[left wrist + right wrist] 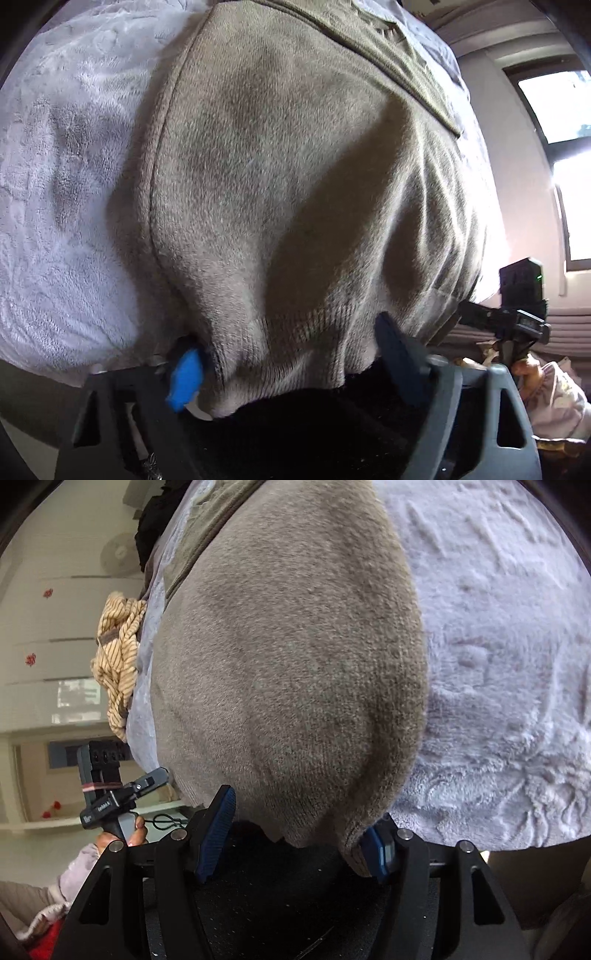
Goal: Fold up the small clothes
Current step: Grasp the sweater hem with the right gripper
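Note:
A taupe fleece garment [295, 184] lies spread on a pale lilac plush blanket [55, 203]. Its ribbed hem bunches between the jaws of my left gripper [291, 354]; the blue pad [184, 376] touches the side seam, and the jaws stand wide. In the right wrist view the same garment [295, 664] fills the middle. My right gripper [303, 812] straddles its hem corner with wide jaws. The right pad [373, 845] touches the seam edge. The fabric hides both grippers' fingertips.
An olive garment [388, 55] lies beyond the taupe one. A striped beige cloth [118, 664] and a black cloth [155, 520] sit at the blanket's [498, 664] far left edge. The person's hand [129, 834] and sleeve show. A bright window [554, 110] is at the right.

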A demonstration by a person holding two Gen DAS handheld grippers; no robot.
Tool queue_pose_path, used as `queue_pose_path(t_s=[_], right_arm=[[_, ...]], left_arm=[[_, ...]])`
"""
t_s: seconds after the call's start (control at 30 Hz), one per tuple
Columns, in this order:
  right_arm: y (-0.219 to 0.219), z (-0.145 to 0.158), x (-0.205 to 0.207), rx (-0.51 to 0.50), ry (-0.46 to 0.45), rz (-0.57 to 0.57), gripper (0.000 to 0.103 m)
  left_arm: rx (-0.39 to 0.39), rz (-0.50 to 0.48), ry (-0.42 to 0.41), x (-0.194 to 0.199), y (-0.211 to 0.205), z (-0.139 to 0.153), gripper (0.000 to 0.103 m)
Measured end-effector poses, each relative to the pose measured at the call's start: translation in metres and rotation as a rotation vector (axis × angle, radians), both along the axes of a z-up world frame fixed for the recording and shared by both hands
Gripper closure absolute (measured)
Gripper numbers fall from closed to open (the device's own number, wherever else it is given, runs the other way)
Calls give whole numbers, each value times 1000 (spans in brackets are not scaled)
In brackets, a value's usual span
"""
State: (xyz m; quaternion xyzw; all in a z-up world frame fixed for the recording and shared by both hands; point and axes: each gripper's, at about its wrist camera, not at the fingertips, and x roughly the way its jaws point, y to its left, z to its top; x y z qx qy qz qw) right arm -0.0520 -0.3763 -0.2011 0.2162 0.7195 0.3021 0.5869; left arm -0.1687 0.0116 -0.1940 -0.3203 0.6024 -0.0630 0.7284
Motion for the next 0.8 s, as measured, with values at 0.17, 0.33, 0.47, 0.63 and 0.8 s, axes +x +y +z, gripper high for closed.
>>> queue_pose_path(t_s=[0.17,0.33,0.47,0.63,0.8], right_arm=[[-6,9,-3,17,16,-23,89],[-8,41,-6,130,-21,-78,90],[-12,65,0,230,-42,-169,90],[-10,98,16,328,-92,-233,90],[-1,127,45,390,-131,-238,90]], left_arm=[[-75,3,-12,-2,13,0,87],[-148,21,-93,-8,21,20,88],[-210,70,-149,-11,34,36,90],[-249,96,-220,4,42,61,90],[-289,148,-289,34,54,85,90]])
